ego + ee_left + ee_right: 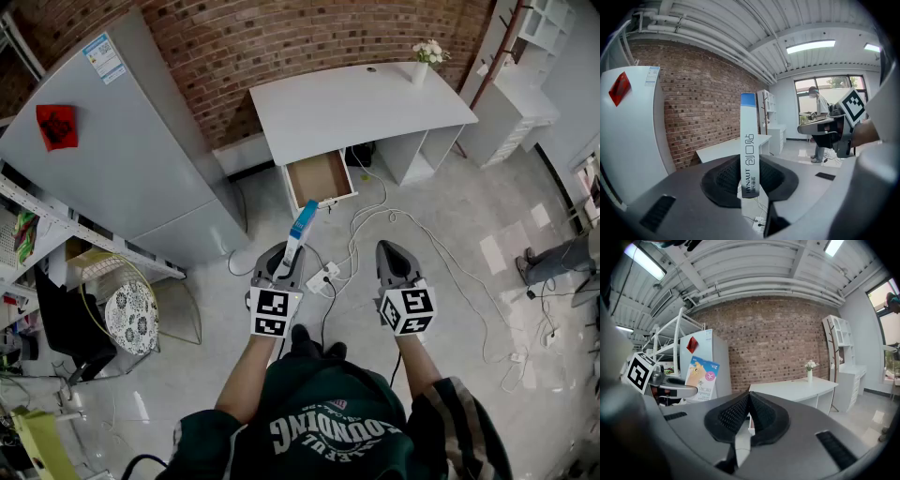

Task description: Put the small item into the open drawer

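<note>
The small item is a slim white box with a blue top [301, 228]. It stands upright between the pads of my left gripper [282, 257], which is shut on its lower end. In the left gripper view the box [749, 145] rises straight up out of the jaws. My right gripper [390, 249] hangs beside it to the right, shut and empty, and its pads [740, 411] meet at the tips. The open drawer [319, 178] shows a bare wooden bottom under the left end of the white desk [356, 105], well ahead of both grippers.
A grey fridge [122, 159] stands left of the desk against the brick wall. White cables and a power strip [323, 278] lie on the floor between the grippers and the drawer. A vase of flowers [427, 54] sits on the desk's right end. A round wire basket [131, 314] is at the left.
</note>
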### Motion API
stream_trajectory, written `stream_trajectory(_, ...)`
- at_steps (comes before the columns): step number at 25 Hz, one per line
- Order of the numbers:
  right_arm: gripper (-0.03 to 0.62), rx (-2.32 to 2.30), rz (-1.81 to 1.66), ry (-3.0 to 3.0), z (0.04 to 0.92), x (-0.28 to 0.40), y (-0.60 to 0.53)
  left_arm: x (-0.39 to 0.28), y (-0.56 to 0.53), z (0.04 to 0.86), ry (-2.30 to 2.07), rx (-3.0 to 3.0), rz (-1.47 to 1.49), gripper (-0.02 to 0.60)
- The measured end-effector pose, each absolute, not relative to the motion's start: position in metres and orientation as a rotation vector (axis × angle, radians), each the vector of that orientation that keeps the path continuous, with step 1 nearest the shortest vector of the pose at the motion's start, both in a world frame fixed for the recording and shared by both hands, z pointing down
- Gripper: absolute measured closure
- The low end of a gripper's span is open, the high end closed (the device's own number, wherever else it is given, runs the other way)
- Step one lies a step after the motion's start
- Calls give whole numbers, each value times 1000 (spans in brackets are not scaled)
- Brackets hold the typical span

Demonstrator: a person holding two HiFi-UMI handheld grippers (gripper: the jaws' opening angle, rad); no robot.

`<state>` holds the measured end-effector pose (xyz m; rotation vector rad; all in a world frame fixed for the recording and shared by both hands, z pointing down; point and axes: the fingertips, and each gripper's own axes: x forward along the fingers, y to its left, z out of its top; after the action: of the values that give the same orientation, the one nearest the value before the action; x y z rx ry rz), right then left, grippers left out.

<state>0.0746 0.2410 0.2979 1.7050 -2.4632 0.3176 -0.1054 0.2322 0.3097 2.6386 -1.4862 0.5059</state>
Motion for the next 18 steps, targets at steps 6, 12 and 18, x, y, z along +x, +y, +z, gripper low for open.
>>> stream_trajectory(6, 571, 1711, 313, -2486, 296, 75, 247, -103, 234, 309, -1483, 2634, 513, 494)
stream_trajectory(12, 571, 1669, 326, -2503, 298, 73, 249, -96, 233, 310, -1467, 2644, 511, 494)
stream_trajectory(18, 571, 1659, 332, -2503, 301, 73, 253, -92, 236, 313, -1461, 2647, 511, 494)
